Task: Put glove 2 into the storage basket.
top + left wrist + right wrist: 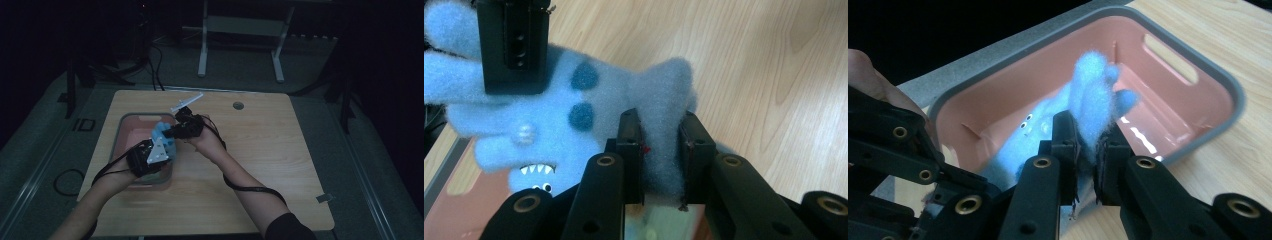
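A fuzzy blue plush monster (163,136) with dark spots, small white teeth and beady eyes hangs between both grippers over the right side of a pink bin (131,131). My left gripper (660,137) is shut on one limb of the blue plush monster (549,117). My right gripper (1087,137) is shut on another fuzzy limb of the blue plush monster (1083,102), above the pink bin (1220,85). In the high view the left gripper (161,149) sits at the bin's near right and the right gripper (175,129) just beyond it.
The pink bin has a grey rim and slot handles and stands on the left half of a light wooden table (260,150). A round grommet hole (238,105) lies near the table's far edge. Dark floor and a white stand frame (240,40) lie beyond.
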`<move>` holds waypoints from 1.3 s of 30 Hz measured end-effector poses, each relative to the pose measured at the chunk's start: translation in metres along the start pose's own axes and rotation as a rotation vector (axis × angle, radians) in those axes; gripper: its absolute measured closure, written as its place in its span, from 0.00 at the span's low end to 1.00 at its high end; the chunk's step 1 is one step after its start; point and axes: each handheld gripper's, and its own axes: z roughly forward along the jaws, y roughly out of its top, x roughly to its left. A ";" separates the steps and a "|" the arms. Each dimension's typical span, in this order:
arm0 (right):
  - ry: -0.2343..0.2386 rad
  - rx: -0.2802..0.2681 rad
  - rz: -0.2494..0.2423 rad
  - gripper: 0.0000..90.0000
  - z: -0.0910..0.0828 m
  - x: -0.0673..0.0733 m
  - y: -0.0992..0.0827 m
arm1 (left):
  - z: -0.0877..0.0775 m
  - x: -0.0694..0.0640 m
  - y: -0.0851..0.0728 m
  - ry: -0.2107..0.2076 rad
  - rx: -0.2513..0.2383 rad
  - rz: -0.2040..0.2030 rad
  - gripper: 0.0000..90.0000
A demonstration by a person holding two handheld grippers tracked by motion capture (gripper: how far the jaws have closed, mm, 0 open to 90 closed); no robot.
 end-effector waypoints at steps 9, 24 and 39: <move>0.027 0.014 -0.009 0.91 0.017 0.006 0.012 | -0.012 0.006 -0.015 0.017 0.021 -0.025 0.85; 0.039 0.049 -0.042 0.91 0.050 0.020 0.026 | -0.019 0.014 -0.047 0.020 0.044 -0.088 0.85; 0.023 0.140 0.000 0.91 0.081 0.004 0.007 | 0.006 0.013 -0.061 -0.054 0.086 -0.136 0.85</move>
